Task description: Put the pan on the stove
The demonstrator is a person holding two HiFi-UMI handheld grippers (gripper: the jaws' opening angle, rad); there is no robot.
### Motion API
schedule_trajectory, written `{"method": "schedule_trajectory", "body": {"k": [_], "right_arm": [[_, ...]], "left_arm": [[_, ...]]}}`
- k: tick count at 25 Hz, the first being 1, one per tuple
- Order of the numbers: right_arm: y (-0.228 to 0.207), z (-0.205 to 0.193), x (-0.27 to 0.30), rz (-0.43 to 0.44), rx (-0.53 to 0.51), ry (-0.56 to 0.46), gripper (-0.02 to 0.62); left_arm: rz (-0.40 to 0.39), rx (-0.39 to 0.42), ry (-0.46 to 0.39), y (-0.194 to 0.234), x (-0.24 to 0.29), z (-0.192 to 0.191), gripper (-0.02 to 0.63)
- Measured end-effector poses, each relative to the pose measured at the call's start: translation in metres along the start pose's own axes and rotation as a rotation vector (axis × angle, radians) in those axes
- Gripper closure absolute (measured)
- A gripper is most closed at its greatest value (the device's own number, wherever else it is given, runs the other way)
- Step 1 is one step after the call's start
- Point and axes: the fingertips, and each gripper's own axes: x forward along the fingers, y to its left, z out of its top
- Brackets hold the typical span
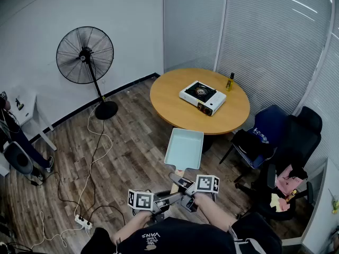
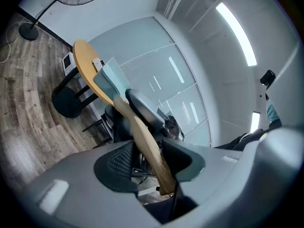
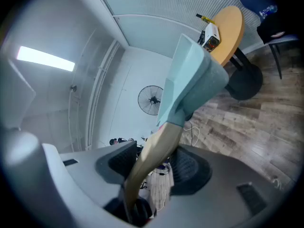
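Head view shows us the pan (image 1: 184, 148) held in the air over the wood floor (image 1: 132, 157), short of the round table (image 1: 169, 110) where the stove (image 1: 202, 97) sits. We have the left gripper (image 1: 170, 197) and the right gripper (image 1: 181, 183) both clamped on its wooden handle (image 2: 148, 148).
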Motion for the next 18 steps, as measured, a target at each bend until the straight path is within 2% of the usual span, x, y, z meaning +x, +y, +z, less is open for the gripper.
{"method": "schedule_trajectory", "body": {"k": [6,18], "right_arm": [[-0.007,0.005,-0.005,-0.001,-0.019,0.015,0.388],[-0.023,0.013,-0.015,0.019,-0.041,0.056,0.388]], "left_arm": [[0.006,0.007,-0.007,0.002,0.010,0.000,0.428],[0.036,0.001,-0.098,0.016,0.031,-0.003,0.428]]}}
